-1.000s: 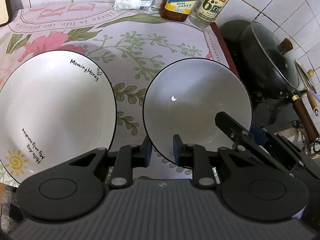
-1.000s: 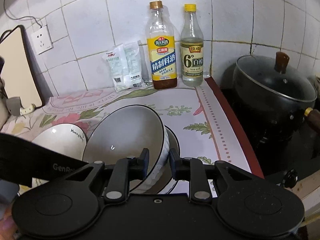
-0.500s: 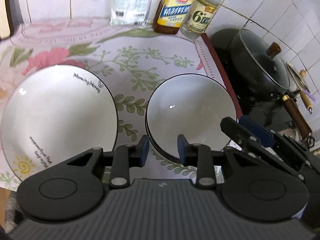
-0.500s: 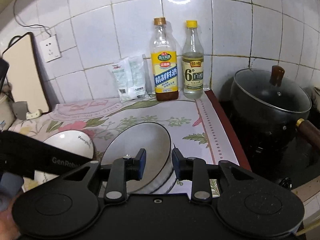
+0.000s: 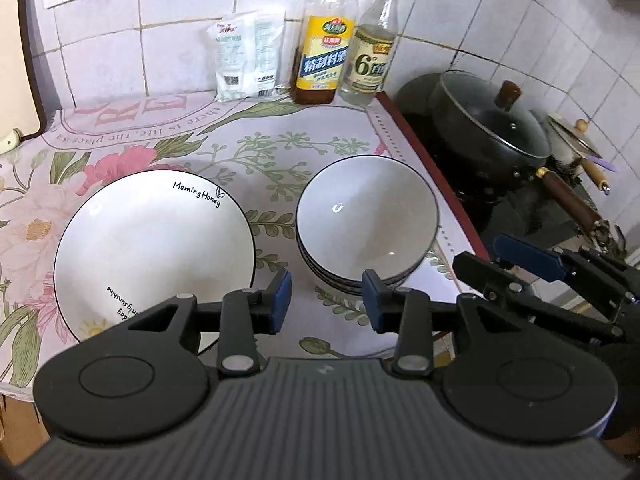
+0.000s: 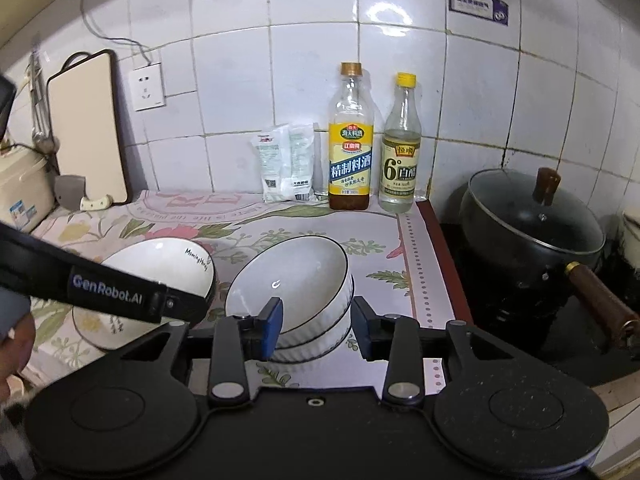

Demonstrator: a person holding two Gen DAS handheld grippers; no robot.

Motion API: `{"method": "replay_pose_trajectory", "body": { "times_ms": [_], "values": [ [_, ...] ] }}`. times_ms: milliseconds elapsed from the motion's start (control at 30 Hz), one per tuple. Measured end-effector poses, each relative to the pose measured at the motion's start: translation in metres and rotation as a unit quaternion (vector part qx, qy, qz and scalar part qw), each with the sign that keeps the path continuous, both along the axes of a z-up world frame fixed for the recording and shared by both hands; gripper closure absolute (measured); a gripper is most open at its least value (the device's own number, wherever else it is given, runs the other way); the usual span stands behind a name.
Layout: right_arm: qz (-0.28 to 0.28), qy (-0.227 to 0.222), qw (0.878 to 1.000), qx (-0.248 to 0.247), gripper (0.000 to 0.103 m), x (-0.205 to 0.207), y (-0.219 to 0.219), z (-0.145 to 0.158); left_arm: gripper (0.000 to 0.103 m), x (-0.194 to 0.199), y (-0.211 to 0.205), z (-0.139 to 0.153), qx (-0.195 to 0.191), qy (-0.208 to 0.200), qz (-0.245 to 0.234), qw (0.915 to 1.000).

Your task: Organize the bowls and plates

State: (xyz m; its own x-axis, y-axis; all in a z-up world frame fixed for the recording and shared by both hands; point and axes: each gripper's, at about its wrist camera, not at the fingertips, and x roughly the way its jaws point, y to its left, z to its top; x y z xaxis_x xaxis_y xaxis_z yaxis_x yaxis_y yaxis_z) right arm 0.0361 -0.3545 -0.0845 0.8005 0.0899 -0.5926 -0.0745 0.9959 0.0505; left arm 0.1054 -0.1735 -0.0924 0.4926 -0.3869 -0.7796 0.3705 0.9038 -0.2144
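A stack of white bowls (image 5: 366,216) with dark rims stands on the flowered cloth (image 5: 256,136), right of a wide white "Morning Honey" bowl (image 5: 154,248). My left gripper (image 5: 326,304) hovers short of the stack's near edge. Its jaws are opening and hold nothing. My right gripper (image 6: 316,326) hangs just before the same stack (image 6: 296,280), its jaws also opening, with no pad on a rim. It also shows at the right of the left wrist view (image 5: 504,260). The left gripper's housing (image 6: 120,292) hides part of the wide bowl (image 6: 160,260).
Two bottles (image 6: 350,148) (image 6: 400,152) and white packets (image 6: 286,164) stand against the tiled wall. A black lidded pot (image 6: 528,224) sits on the stove right of the cloth's red edge. A cutting board (image 6: 86,128) leans at the back left. A hand (image 6: 16,340) shows at the left edge.
Both grippers let go of the top bowl's rim, widened and drew back and up. The bowl, tilted before, now rests level in the stack.
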Motion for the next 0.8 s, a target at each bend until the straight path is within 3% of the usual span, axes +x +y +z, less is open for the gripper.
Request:
{"method": "replay_pose_trajectory", "body": {
  "times_ms": [267, 367, 600, 800],
  "values": [
    [0.014, -0.028, 0.999, 0.008, 0.051, -0.025, -0.002, 0.0, 0.048, -0.023, 0.005, 0.009, -0.011, -0.043, -0.008, 0.999],
    [0.019, -0.035, 0.999, 0.001, 0.047, -0.031, -0.002, -0.006, 0.048, -0.027, 0.003, 0.006, -0.005, -0.046, -0.015, 0.9988],
    [0.033, -0.012, 0.999, -0.011, 0.047, -0.036, -0.006, -0.024, 0.048, -0.03, -0.003, -0.008, -0.005, -0.034, -0.021, 0.9992],
    [0.037, -0.034, 0.999, -0.022, 0.047, -0.04, -0.01, -0.037, 0.048, -0.032, -0.009, -0.021, 0.002, -0.028, -0.025, 0.9993]
  ]
}}
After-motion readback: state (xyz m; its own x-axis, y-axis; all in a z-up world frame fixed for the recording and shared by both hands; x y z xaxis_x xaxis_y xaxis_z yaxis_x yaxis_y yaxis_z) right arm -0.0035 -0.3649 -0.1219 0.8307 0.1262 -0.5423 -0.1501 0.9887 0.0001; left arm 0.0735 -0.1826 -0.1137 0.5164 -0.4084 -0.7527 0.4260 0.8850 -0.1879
